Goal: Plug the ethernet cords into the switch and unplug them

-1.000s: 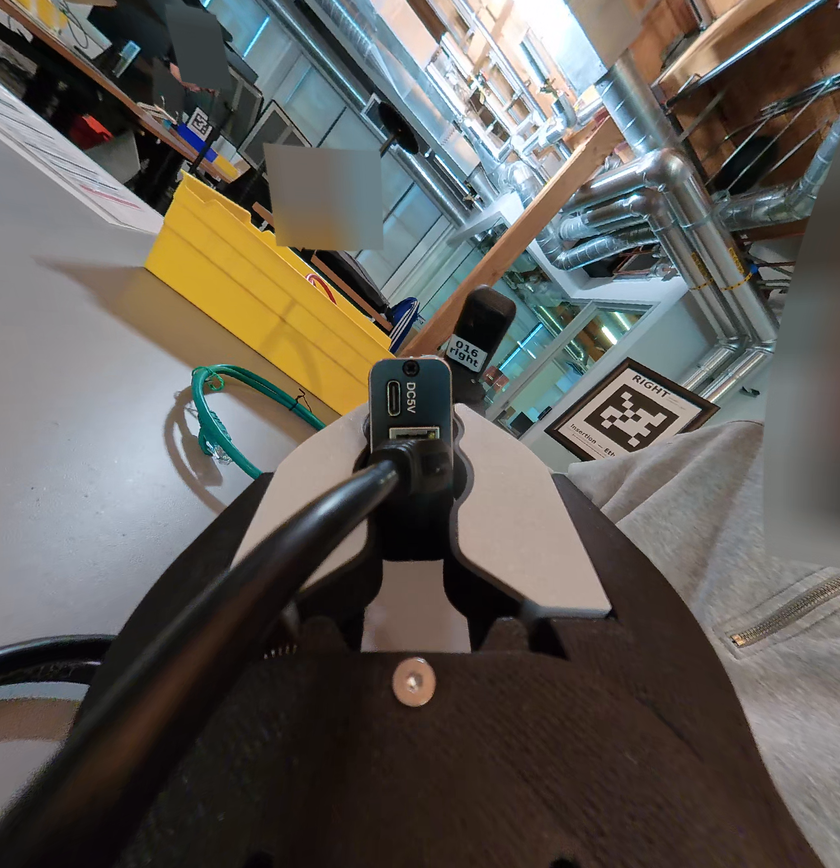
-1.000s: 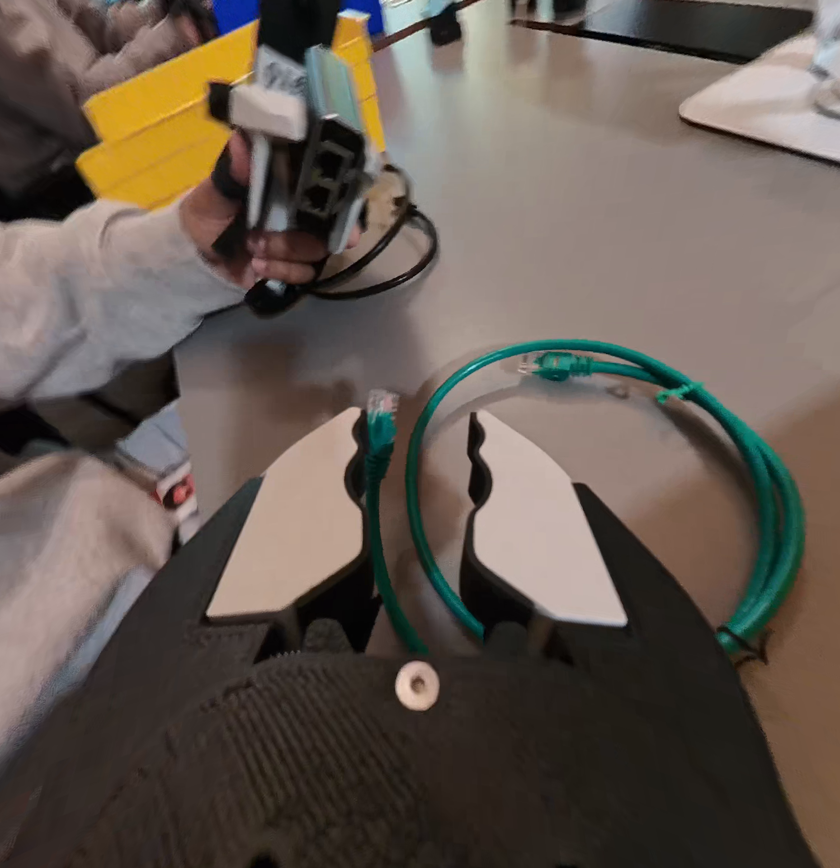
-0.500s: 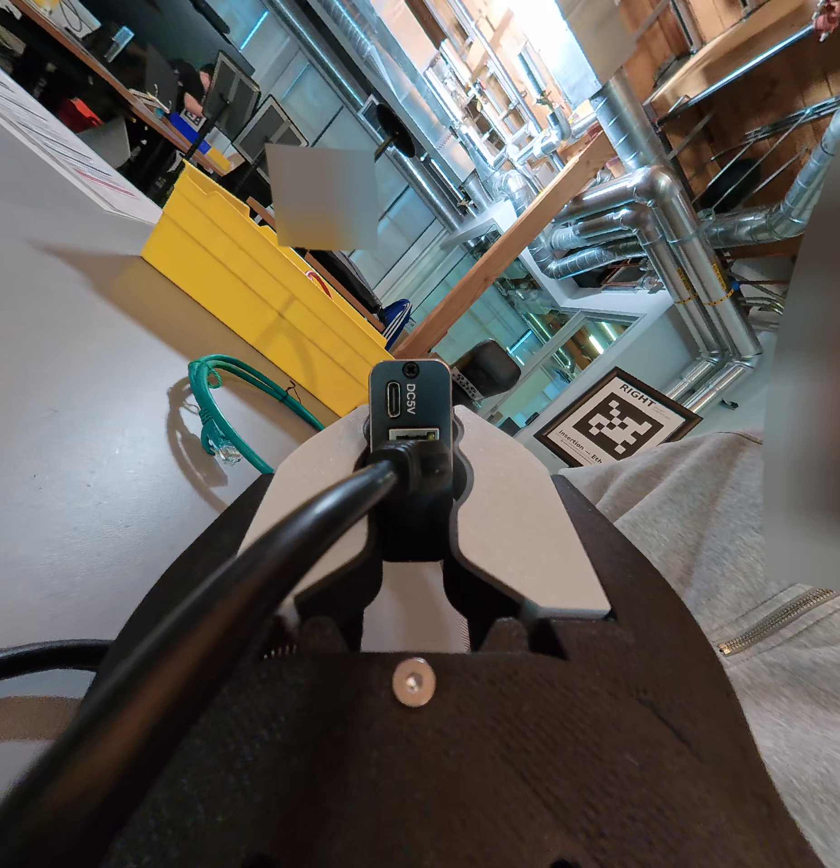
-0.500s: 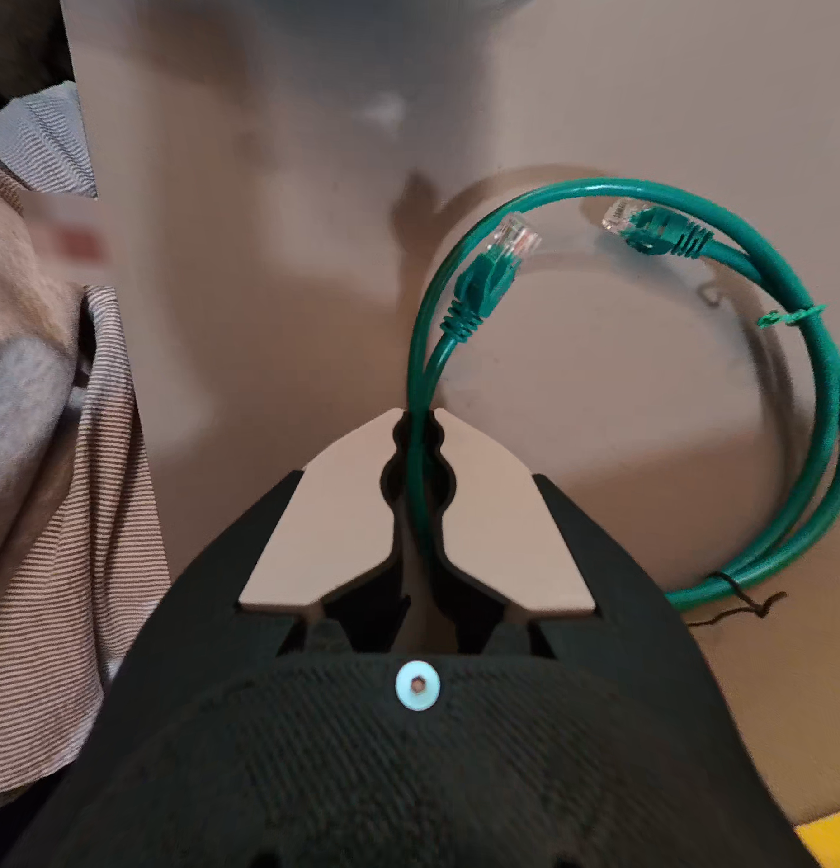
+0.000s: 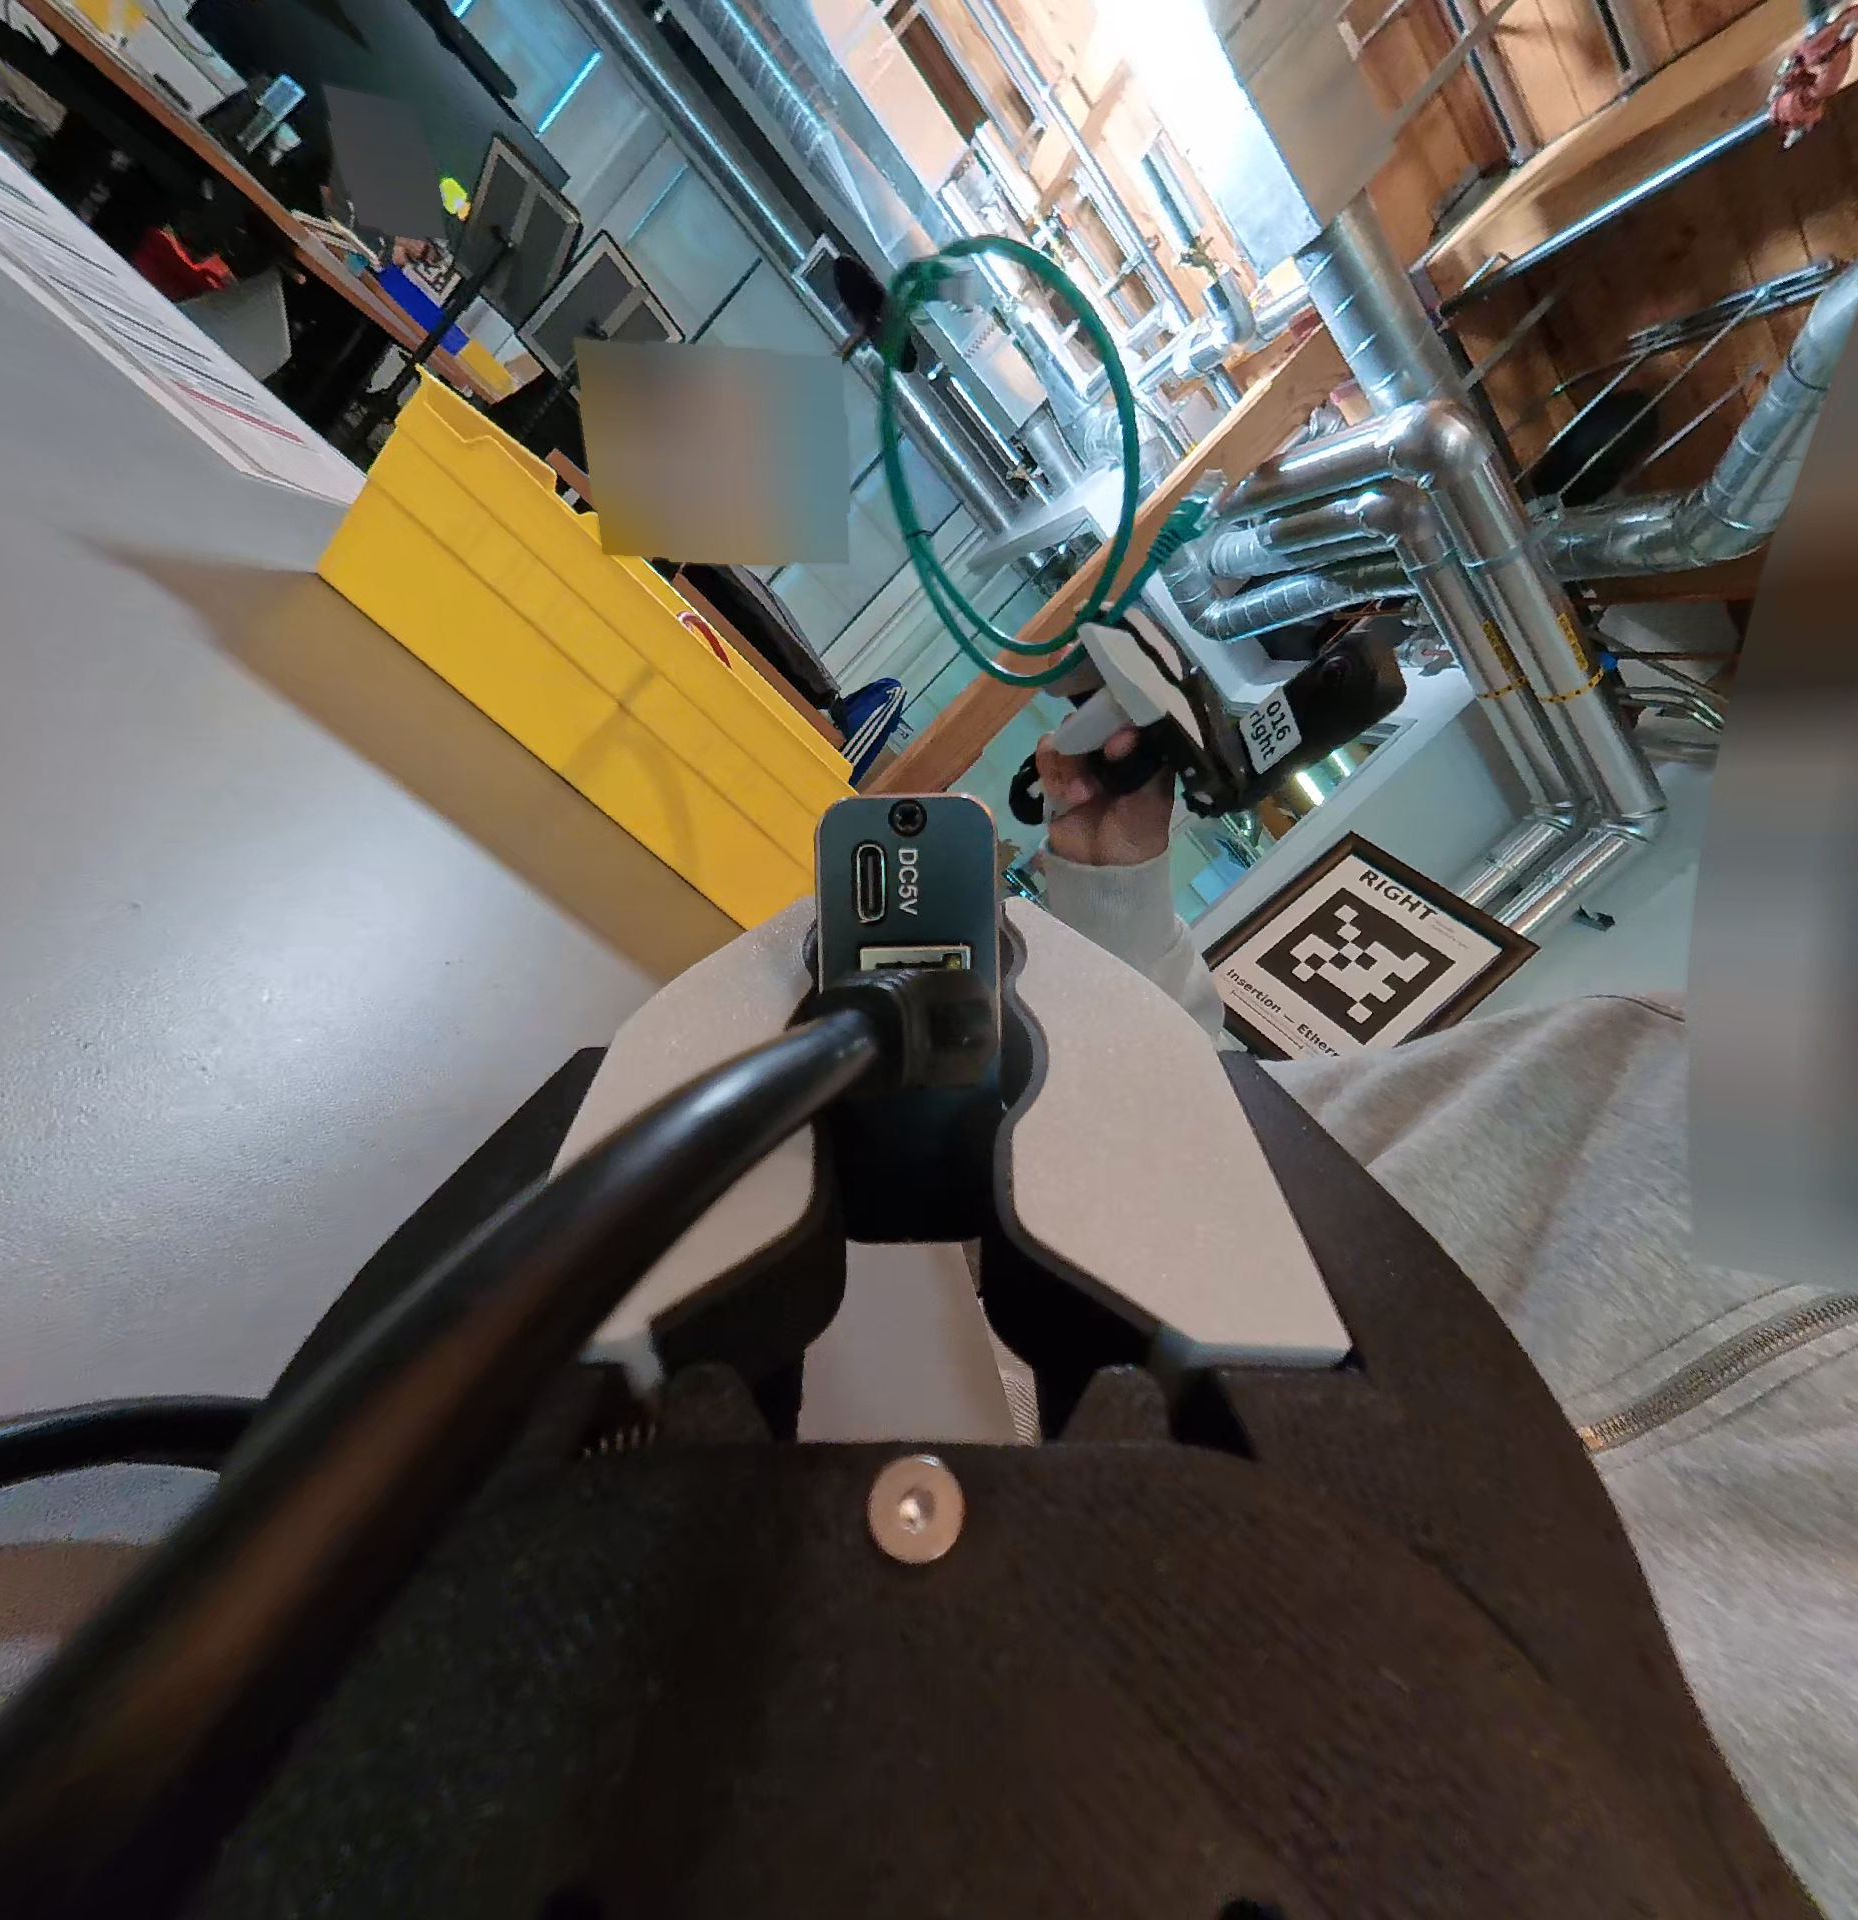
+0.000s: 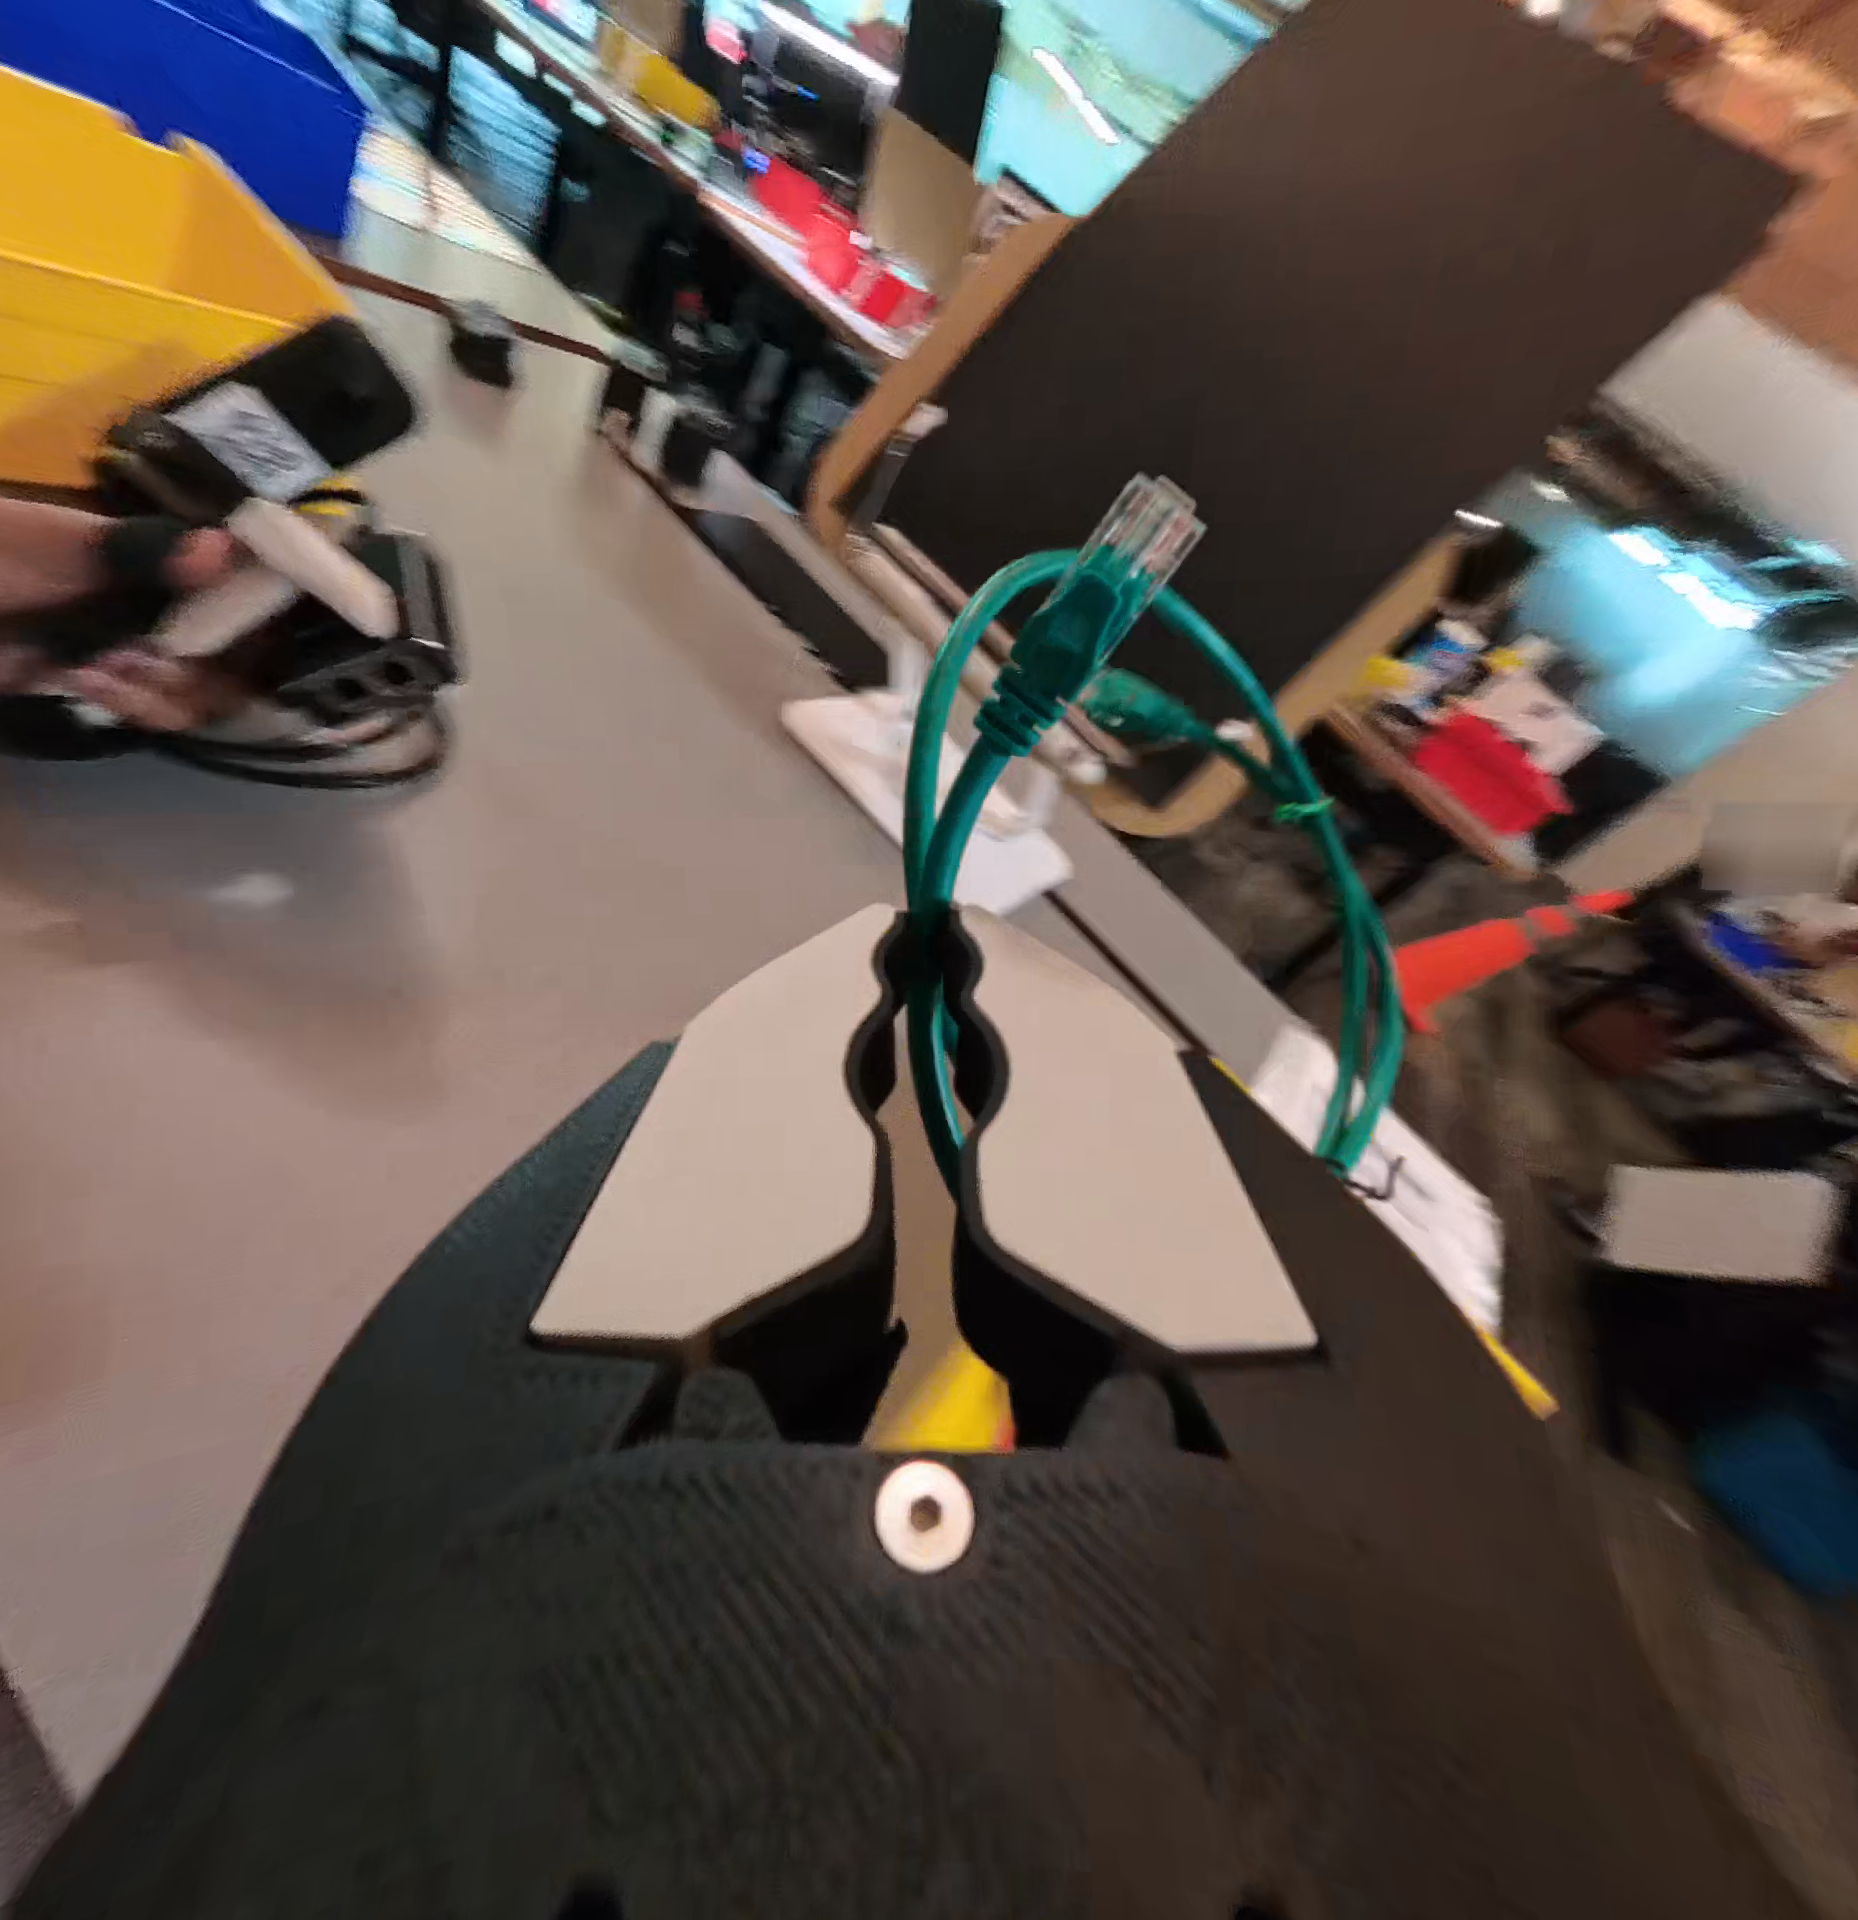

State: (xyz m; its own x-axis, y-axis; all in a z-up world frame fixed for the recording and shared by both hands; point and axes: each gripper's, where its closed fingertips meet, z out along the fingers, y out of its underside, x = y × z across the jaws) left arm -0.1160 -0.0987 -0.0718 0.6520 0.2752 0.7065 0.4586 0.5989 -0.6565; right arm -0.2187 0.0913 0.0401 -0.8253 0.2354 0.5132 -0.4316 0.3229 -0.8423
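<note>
My left gripper [image 5: 909, 935] is shut on a small dark switch [image 5: 909, 883], held upright above the table. A thick black cable [image 5: 592, 1195] is plugged into its near face. The switch also shows blurred at the left of the right wrist view [image 6: 385, 655], its ports facing right. My right gripper [image 6: 930, 920] is shut on a coiled green ethernet cord [image 6: 1351, 935], lifted off the table. One clear plug [image 6: 1143, 540] sticks up past the fingertips. The raised cord [image 5: 1008, 457] and right gripper [image 5: 1112, 623] show in the left wrist view, above and right of the switch.
A yellow bin [image 5: 551, 623] stands on the grey table [image 5: 177, 935] behind the switch. A framed black-and-white marker card [image 5: 1361, 961] stands at the right. A person's grey sleeve [image 5: 1631, 1247] is close by. A white stand [image 6: 935, 790] sits at the table's far edge.
My right gripper closed on the green cord and lifted it from the table into the air. The left gripper with the switch has stayed put.
</note>
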